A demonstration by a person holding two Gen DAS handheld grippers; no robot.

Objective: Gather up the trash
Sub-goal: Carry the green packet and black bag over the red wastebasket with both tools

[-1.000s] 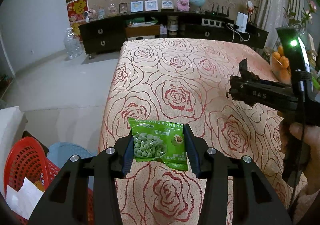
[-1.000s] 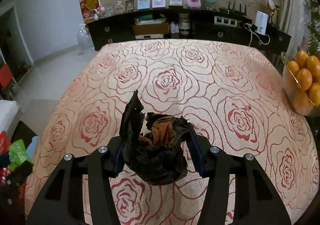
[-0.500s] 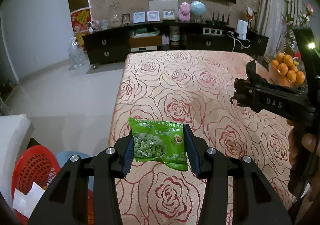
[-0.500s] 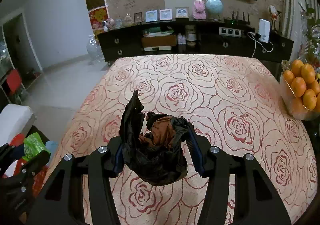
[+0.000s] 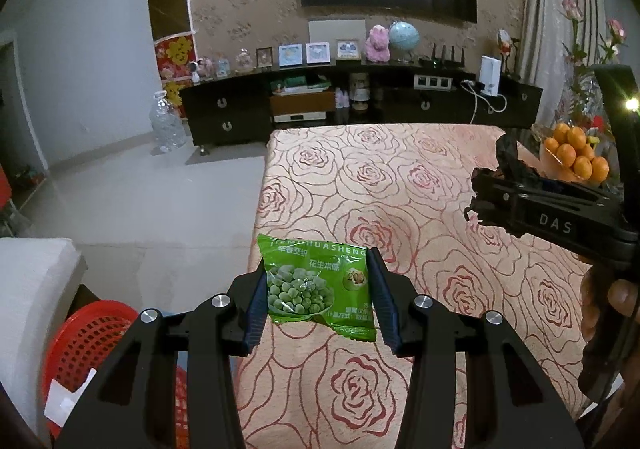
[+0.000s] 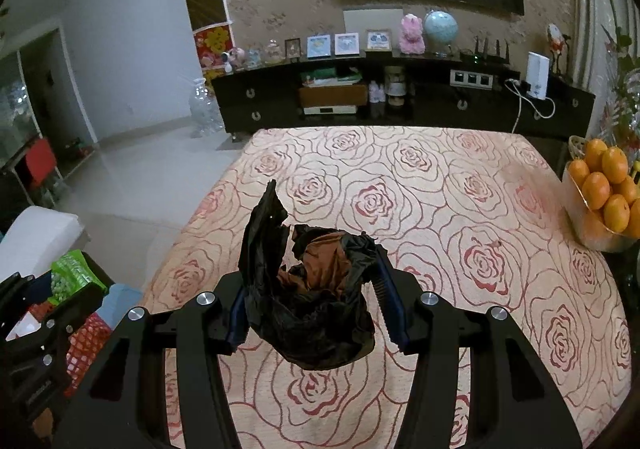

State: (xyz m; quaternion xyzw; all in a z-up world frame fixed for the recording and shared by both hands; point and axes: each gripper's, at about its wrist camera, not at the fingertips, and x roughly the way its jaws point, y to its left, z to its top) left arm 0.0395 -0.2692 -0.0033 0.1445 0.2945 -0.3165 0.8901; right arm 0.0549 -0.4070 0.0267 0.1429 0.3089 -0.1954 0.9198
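A living room with a dark TV cabinet along the far wall; in front of it stands a surface [image 6: 460, 209] under a cream cloth patterned with red roses, a bowl of oranges [image 6: 604, 189] at its right edge. The left tongs [image 5: 318, 301] are closed on a green plastic snack packet printed with peas [image 5: 316, 285], held clear of the cloth near the left edge of the surface. The right tongs [image 6: 314, 305] grip a crumpled black plastic bag with brown showing inside [image 6: 308, 289], also lifted above the cloth. A red perforated plastic basket [image 5: 88, 345] sits low on the floor, to the left of the surface, paper scraps already in it.

Judging from this, both pieces are headed for the basket. The risks: the slick packet is pinched only by its side edges and could slide out if tilted; the bag's loose flap may catch on a finger at release; and both tongs converging on one basket could knock together.
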